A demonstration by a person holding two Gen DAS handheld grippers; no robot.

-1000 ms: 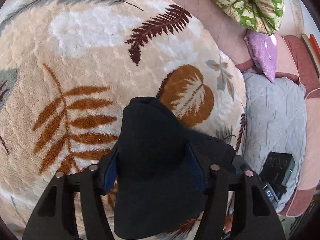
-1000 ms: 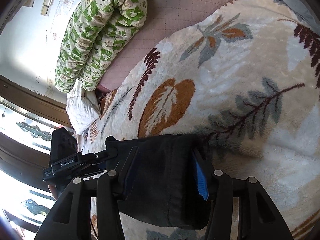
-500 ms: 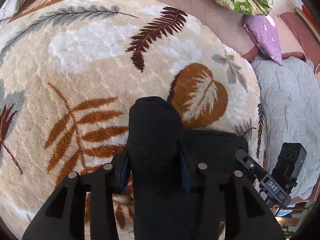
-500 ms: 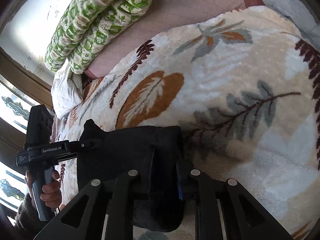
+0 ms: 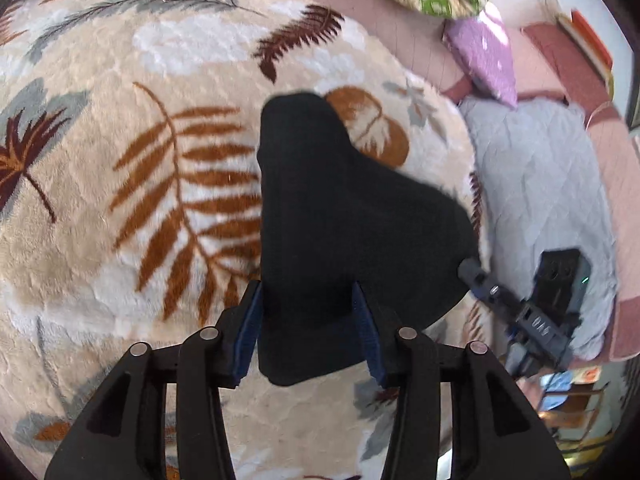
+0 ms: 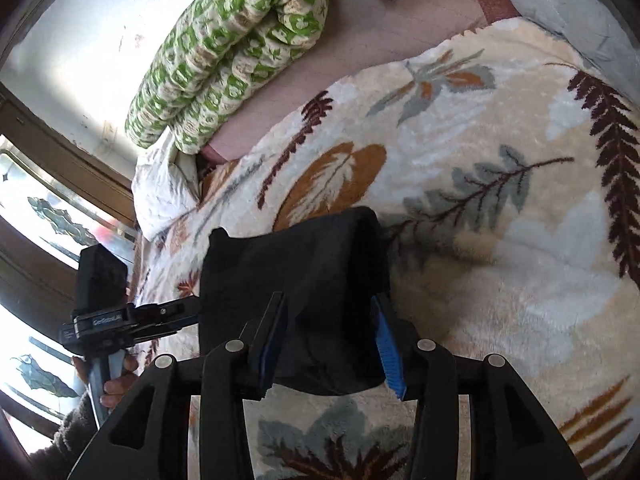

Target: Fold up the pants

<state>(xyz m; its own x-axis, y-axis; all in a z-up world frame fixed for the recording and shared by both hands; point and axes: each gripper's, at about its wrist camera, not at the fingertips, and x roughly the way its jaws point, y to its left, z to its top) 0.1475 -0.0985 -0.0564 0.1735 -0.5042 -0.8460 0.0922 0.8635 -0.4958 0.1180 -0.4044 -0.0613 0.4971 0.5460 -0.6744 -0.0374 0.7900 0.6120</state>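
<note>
While the black pants (image 5: 340, 216) lie bunched on the leaf-patterned blanket (image 5: 120, 208) that covers the bed, both tongs hold a fold of them. The left tongs (image 5: 308, 332) have a thick wad of the dark cloth between their blue pads, which press against it on either side; their jaws have just been opening a little. In the right wrist view the right tongs (image 6: 332, 336) clamp another bundle of the pants (image 6: 304, 280), and their jaws too have just been opening, with the cloth filling the gap between them. A hand (image 6: 116, 384) in a dark sleeve grips the handle of the left tool at the lower left. A green quilt (image 6: 240, 44) lies rolled beyond the blanket, near a purple pillow (image 5: 484, 56) and a grey quilted cover (image 5: 544, 200).
</note>
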